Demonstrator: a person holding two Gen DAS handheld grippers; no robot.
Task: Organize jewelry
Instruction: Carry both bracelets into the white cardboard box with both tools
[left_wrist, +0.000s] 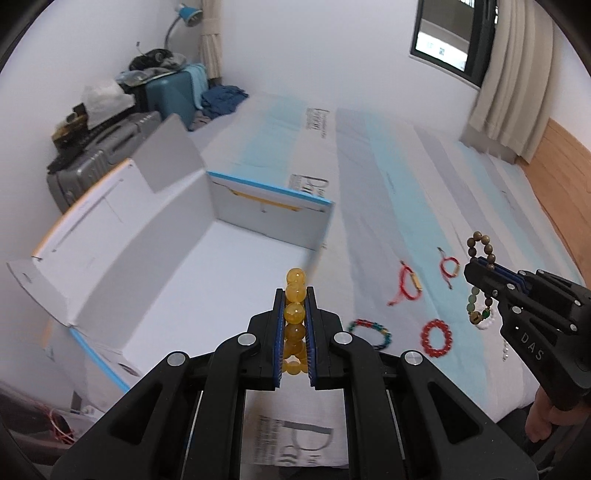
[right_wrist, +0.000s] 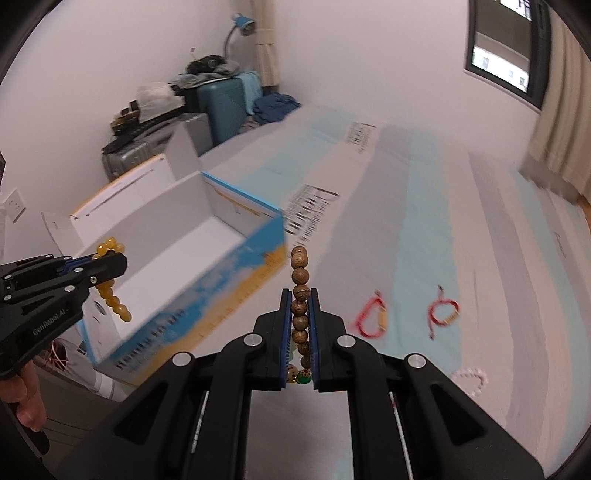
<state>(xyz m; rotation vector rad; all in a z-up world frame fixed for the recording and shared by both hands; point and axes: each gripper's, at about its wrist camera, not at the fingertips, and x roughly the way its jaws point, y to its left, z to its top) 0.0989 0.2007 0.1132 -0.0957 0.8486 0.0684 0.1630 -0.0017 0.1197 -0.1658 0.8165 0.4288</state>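
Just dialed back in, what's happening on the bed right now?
A person holds a tool in each hand. The left tool is shut on a yellow bead bracelet over the open white box. The right tool is shut on a brown wooden bead bracelet. Two red cord bracelets lie on the bedsheet.

White walls (left_wrist: 332, 55) meet a dark-framed window (left_wrist: 454, 33) with beige curtains (left_wrist: 509, 81). 2 suitcases (left_wrist: 170, 96) and a blue lamp (left_wrist: 186, 14) fill the corner.
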